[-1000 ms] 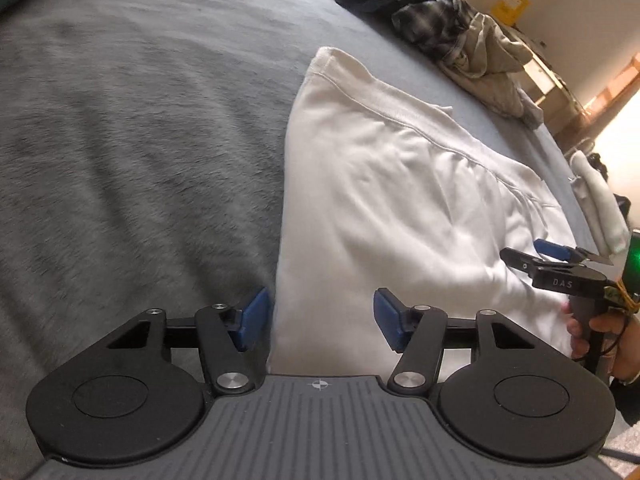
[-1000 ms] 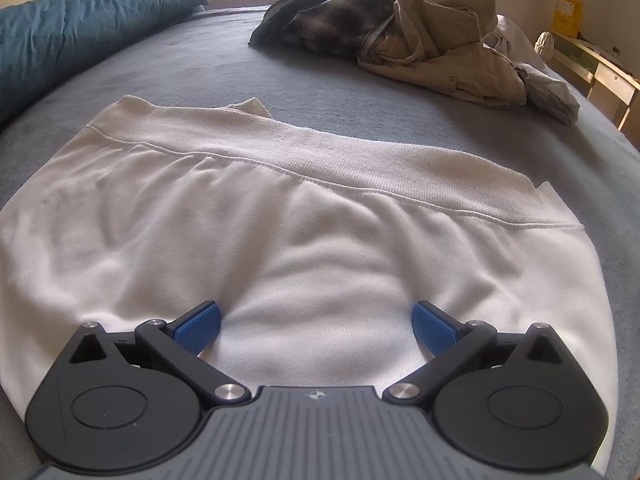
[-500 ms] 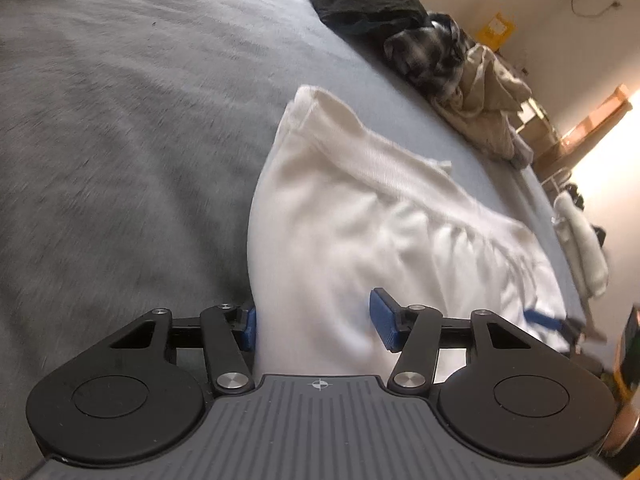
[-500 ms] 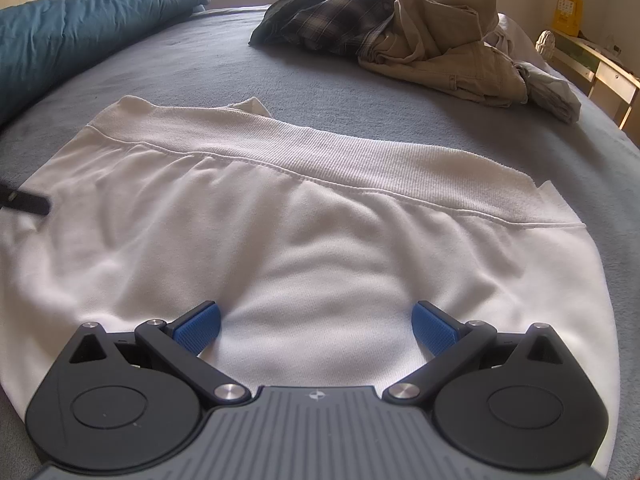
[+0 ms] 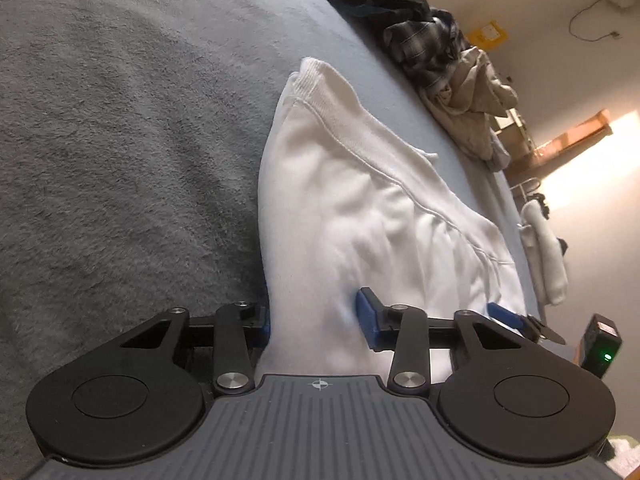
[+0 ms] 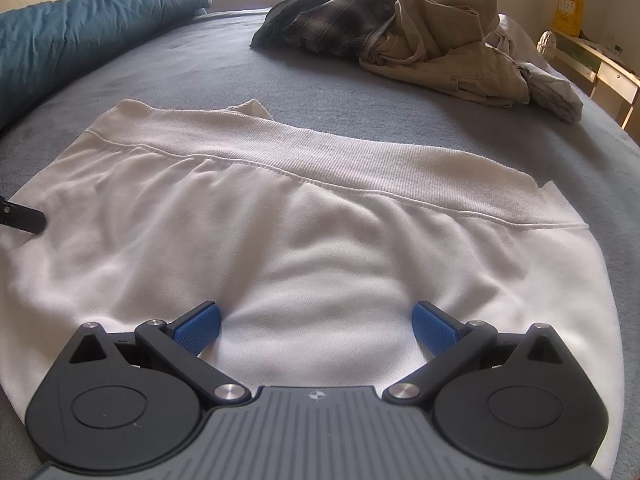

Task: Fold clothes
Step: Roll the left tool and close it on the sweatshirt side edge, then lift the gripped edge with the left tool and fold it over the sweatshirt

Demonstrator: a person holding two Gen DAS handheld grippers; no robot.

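On the grey bed (image 6: 208, 64) the white garment (image 6: 320, 240) lies flat. Your left claw (image 5: 316, 322) is closing around its side edge, fabric between the pads. Your right claw (image 6: 316, 326) stands wide, tips resting on the cloth.

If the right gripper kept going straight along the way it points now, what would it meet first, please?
Most likely the white garment right ahead of the right gripper, whose open fingers already straddle a bulge of it.
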